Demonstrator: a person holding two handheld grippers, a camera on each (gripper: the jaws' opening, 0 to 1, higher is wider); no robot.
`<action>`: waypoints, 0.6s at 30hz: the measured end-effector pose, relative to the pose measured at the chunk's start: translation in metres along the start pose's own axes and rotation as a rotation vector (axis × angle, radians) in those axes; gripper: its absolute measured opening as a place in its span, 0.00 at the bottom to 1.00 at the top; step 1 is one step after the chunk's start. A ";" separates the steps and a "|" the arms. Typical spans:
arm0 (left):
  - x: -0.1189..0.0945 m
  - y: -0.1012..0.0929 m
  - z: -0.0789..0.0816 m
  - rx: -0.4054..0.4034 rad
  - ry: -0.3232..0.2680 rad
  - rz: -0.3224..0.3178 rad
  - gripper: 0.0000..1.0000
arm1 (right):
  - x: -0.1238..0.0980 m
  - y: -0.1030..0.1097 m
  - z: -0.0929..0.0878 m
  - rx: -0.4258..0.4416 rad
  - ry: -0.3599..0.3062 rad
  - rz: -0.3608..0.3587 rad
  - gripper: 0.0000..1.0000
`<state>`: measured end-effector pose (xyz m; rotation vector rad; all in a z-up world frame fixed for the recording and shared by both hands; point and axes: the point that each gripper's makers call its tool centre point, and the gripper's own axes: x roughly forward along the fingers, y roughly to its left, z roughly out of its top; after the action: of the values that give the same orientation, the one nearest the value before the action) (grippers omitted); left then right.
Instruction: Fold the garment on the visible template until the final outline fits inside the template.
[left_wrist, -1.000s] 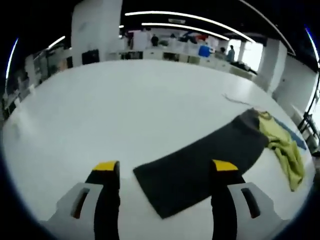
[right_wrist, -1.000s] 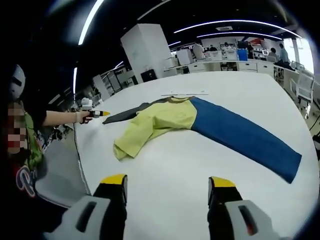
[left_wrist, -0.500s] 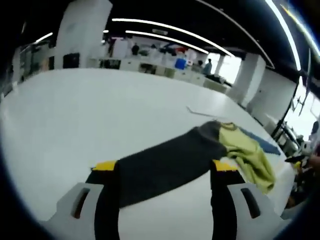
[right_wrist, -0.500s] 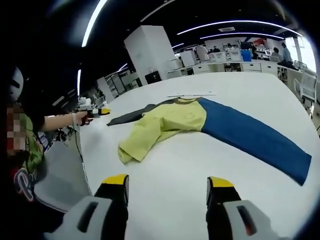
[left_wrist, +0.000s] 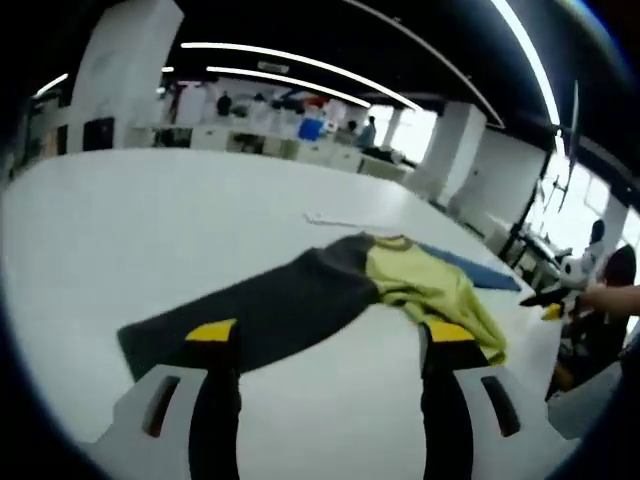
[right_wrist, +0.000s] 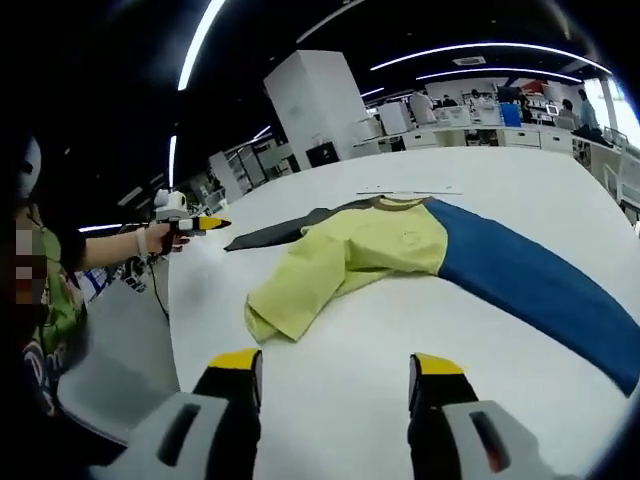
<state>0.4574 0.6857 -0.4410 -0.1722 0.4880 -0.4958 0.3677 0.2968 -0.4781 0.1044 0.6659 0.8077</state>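
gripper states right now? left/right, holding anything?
Left gripper: open, holding nothing, over the garment's dark sleeve.
Right gripper: open, holding nothing.

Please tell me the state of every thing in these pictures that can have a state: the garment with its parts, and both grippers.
Garment: spread on the white table, not yet folded.
Dark sleeve: stretched out flat.
Blue sleeve: stretched out flat.
Yellow body: bunched, lower part crumpled.
Left gripper: open, holding nothing, over the dark sleeve's end.
Right gripper: open, holding nothing, above bare table.
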 end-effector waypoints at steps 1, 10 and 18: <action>0.000 -0.009 -0.002 0.027 0.008 -0.025 0.70 | 0.003 0.000 0.001 -0.011 -0.002 -0.006 0.57; 0.002 -0.056 -0.028 0.147 0.101 -0.130 0.69 | 0.032 0.004 0.002 -0.049 0.020 0.009 0.53; 0.003 -0.078 -0.041 0.079 0.079 -0.171 0.66 | 0.058 0.013 0.005 -0.039 0.034 0.032 0.41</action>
<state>0.4076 0.6141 -0.4566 -0.1198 0.5322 -0.6903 0.3920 0.3471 -0.4995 0.0658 0.6816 0.8549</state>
